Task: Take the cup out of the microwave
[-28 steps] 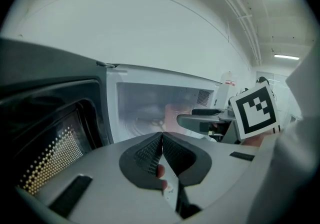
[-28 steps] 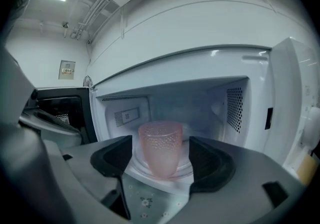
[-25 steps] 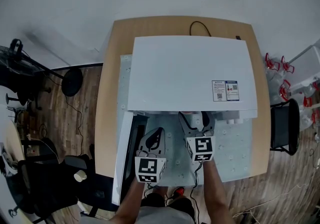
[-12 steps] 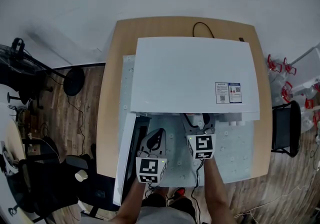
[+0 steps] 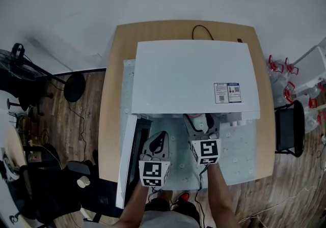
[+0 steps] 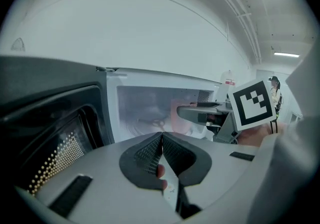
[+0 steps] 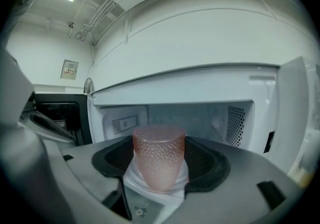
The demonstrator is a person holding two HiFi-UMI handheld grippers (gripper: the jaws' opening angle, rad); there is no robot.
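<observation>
scene: white microwave (image 5: 193, 77) on a pale board (image 5: 239, 155) laid over a wooden worktop (image 5: 109, 120)
door: microwave door (image 5: 125, 161) is open, swung to the person's left; its dark window with dotted mesh fills the left of the left gripper view
cavity: open and lit; the right gripper view looks straight into it, with vent holes on the side walls
cup: pink dimpled cup (image 7: 159, 160), upright, at the mouth of the cavity; can't tell if it is just inside or just out
right hand-held gripper (image 5: 199, 121): jaws closed on the cup, one on each side of its lower half; tips sit at the microwave's front edge
left hand-held gripper (image 6: 161, 140): jaws pressed together, nothing between them; held in front of the opening, beside the door, left of the right one
gap: the two grippers are near each other, not touching
extras: sticker (image 5: 226, 92) on the microwave top; black cable (image 5: 202, 29) behind it
</observation>
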